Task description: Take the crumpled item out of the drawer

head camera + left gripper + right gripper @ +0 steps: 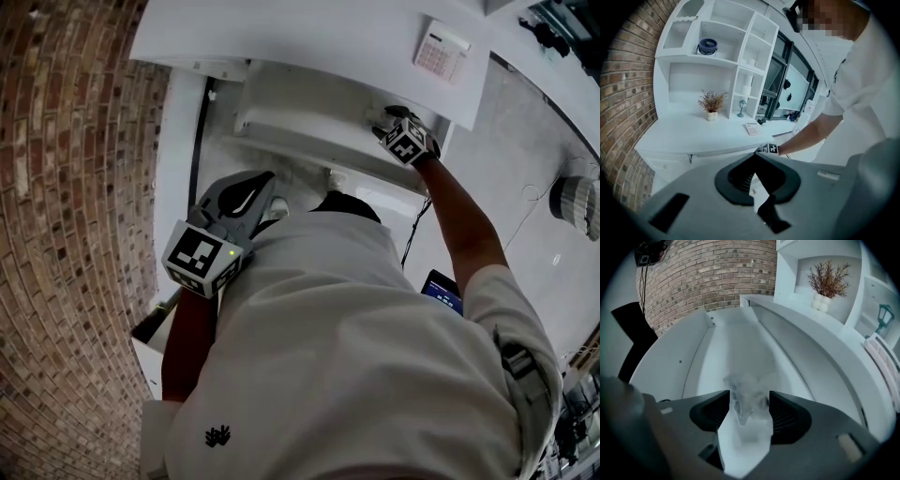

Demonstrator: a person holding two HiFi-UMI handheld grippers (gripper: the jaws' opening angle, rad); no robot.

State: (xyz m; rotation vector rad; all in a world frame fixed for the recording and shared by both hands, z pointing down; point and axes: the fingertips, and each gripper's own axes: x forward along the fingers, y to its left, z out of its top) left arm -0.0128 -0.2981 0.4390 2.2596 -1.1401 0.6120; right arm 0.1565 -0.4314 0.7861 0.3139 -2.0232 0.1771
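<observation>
The person is leaning over a white counter, with a brick wall running along the left side. Below the counter, a white drawer is standing pulled out.

The right gripper is reaching steeply down into the right end of the drawer. Its jaws are standing wide apart. The crumpled item, a pale, translucent wad, is lying on the drawer floor directly between the two dark pads. Whether either pad is touching the wad is not clear, but the jaws are not pressing it.

The left gripper is hovering nearer the person, on the left side of the drawer and outside it. In the left gripper view its jaws are meeting at the tips, with nothing between them.

On the counter's far right a calculator is lying flat. Behind the counter, a small potted dried plant is sitting in an open white shelf unit, with a teal lantern ornament just to its right. A dark round container is sitting on a higher shelf.
</observation>
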